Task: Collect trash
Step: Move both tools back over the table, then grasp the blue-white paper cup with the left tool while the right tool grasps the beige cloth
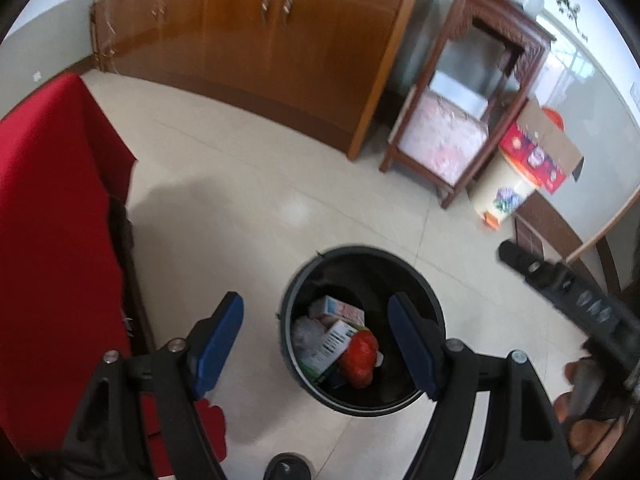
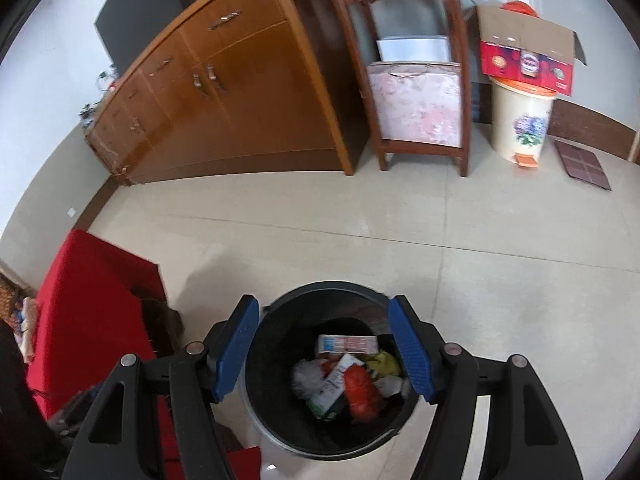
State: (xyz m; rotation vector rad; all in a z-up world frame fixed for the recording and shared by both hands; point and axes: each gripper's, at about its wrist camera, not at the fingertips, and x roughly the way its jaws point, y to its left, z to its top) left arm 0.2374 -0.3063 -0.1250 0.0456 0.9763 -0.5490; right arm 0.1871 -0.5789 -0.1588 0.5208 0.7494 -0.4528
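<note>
Both claws hung over the bin with jaws parted and nothing between the blue pads: the left gripper [image 1: 316, 344] stood wide open, and the right gripper [image 2: 324, 350] likewise, each empty. No earlier view showed how they came to that.

Largest in sight was the wooden sideboard [image 2: 224, 108] against the far wall, its left end cut off by the lens rim in the left wrist view. Next came the red cloth [image 1: 52, 240] draped over some furniture at the left; what lay under it was hidden, and its lower edge ran out of frame. Beside the sideboard stood a carved wooden stand [image 2: 416, 76] with a pale pink panel, its top cropped. To its right sat a cream floral pedal bin [image 2: 520, 124] with a red printed carton [image 2: 528, 60] resting on its lid.

On the pale tiled floor [image 2: 400, 216], the black trash bin [image 2: 276, 420] stood directly beneath both claws, its near rim partly covered by the fingers. Inside lay the collected trash: a pink-and-white carton [image 2: 348, 346], a white box with print too blurred to read [image 2: 332, 388], a red crumpled wrapper [image 2: 360, 392], a greyish wad [image 2: 304, 376] and something yellow [image 2: 386, 362], only partly visible.

At the right edge of the left wrist view the right gripper showed as a blurred black bar.
</note>
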